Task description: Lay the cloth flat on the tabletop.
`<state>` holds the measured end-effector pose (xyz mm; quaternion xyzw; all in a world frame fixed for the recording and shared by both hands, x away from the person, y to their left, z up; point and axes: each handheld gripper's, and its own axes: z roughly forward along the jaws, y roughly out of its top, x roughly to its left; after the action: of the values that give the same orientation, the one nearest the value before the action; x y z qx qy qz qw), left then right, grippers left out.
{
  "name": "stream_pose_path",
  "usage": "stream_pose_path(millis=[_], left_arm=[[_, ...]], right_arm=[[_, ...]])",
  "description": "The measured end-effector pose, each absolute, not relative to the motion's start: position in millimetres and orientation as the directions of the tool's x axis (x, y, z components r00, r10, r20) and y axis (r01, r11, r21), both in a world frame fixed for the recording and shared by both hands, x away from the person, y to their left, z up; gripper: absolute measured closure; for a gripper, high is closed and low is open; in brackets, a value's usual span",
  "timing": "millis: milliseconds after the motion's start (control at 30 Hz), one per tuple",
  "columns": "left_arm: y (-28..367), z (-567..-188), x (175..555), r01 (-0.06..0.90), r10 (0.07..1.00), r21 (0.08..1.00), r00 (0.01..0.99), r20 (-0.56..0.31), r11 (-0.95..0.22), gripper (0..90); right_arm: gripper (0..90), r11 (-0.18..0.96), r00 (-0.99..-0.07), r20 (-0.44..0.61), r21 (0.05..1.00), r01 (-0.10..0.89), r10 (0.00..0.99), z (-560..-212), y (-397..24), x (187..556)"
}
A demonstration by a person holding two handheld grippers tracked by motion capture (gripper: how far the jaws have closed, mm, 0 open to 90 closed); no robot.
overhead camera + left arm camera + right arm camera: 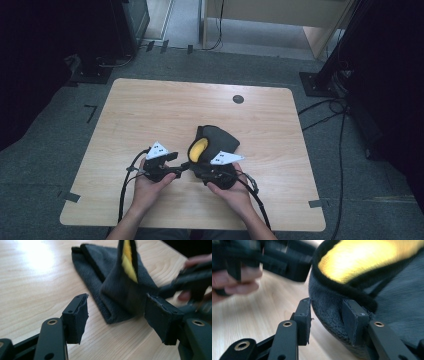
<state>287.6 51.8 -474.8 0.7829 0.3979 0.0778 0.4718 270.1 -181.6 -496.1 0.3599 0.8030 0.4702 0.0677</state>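
Dark grey cloth (216, 141) with the yellow lining (198, 148) sits mid-counter (150, 110), near my hands. Right gripper (325, 315) fingers are narrow around its raised edge; can't tell if they're pinching. Left gripper (117, 315) stands wide, empty. I'd grab the hem deep before lifting.
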Motion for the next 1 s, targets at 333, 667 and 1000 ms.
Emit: stream_pose_path(millis=[333, 667, 1000], left_arm=[[48, -483, 291, 0.57, 0.701, 0.79, 0.659, -0.274, -0.227, 50.3], [63, -482, 297, 0.57, 0.736, 0.805, 0.614, -0.284, -0.165, 33.9], [71, -485, 295, 0.56, 0.679, 0.797, 0.677, -0.283, -0.226, 84.5]], right_arm=[[56.1, 0.426, -0.816, 0.148, 0.793, 0.435, 0.559, -500, -172, 258], [51.3, 0.449, -0.88, 0.138, 0.817, 0.361, 0.455, -491, -177, 252], [54.4, 0.262, -0.747, 0.195, 0.856, 0.446, 0.635, -478, -211, 270]])
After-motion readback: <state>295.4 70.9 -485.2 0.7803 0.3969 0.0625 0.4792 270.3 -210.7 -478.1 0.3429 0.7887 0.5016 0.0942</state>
